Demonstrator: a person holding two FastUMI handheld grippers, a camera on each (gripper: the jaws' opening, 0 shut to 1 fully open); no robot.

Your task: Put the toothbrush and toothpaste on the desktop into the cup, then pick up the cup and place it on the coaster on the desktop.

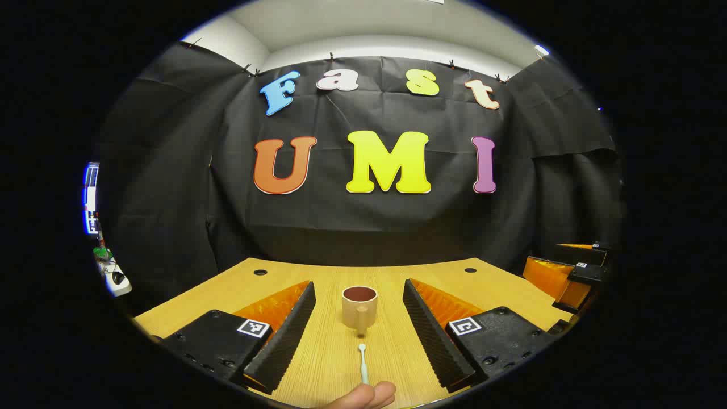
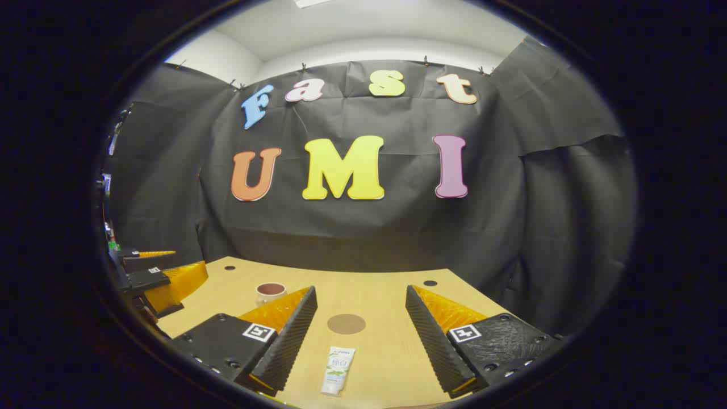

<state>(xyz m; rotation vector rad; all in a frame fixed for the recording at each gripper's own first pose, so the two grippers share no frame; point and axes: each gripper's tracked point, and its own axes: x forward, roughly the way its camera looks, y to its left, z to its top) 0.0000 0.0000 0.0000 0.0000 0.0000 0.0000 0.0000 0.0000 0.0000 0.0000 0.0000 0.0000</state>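
A: Left gripper view?
B: Left gripper spread wide, grasping nothing. The cup stands upright between its fingers, looking empty; the toothbrush lies just before it, a fingertip on its near end.
A: Right gripper view?
B: Right gripper likewise spread, unladen. Toothpaste lies flat between its fingers, coaster beyond, cup far left.

Bench: matt wood grain; cup on it glazed ceramic; toothpaste tube glossy plastic; coaster matt
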